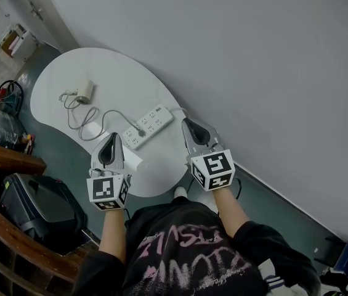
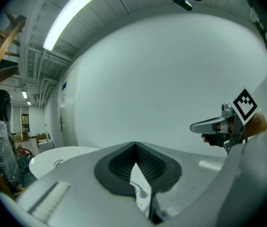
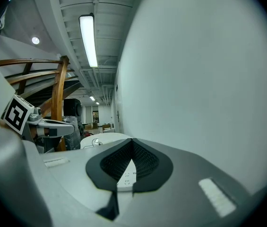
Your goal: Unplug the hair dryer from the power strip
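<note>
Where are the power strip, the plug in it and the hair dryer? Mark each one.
power strip (image 1: pixel 156 119): head view, the middle of its white top face.
plug (image 1: pixel 140 132): head view, its body seated in the strip.
hair dryer (image 1: pixel 85 90): head view, its pale body.

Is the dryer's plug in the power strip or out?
In: the head view shows the plug seated at one end of the power strip; the hair dryer lies apart.

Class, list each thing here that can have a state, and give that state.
Hair dryer: lying on the table.
Plug: in the power strip.
Left gripper: shut, empty.
Right gripper: shut, empty.
</note>
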Tool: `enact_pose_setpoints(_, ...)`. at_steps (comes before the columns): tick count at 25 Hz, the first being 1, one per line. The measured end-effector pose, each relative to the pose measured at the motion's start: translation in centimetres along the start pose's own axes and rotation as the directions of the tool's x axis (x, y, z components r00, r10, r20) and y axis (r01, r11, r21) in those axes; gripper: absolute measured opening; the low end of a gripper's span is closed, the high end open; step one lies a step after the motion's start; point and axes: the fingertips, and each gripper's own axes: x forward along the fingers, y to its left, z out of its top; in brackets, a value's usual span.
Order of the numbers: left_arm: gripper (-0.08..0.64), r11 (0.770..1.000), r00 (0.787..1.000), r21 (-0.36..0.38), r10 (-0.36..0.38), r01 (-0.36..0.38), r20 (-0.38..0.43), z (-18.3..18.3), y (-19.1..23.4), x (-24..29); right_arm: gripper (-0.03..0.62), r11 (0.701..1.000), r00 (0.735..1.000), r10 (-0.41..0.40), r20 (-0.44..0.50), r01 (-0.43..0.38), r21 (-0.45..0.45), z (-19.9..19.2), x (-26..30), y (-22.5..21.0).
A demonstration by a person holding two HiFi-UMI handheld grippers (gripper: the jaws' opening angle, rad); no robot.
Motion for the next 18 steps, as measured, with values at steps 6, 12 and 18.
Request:
enact_pose_setpoints(6, 0.0, 1.0, 1.0, 0.013, 0.025, -0.025, -0.016, -0.1, -0.2, -0.5, 0.009, 1.0, 1.0, 0.023, -0.01, -0.022, 0.009, -0.2, 0.0, -0.1)
enact_pose_setpoints(12, 0.0, 0.999, 0.998, 0.022, 0.045, -0.044, -0.035, -0.7, -0.1, -1.0, 0.009, 0.999, 0.999, 0.036, -0.02, -0.036, 0.019, -0.8, 0.2, 0.1)
enact_pose_setpoints(18, 0.0, 0.999, 0.999, 0.035, 0.037, -0.036, -0.038, -0.5, -0.5, -0.6, 0.009, 0.999, 0.999, 0.045, -0.021, -0.044, 0.022, -0.8, 0.2, 0.1)
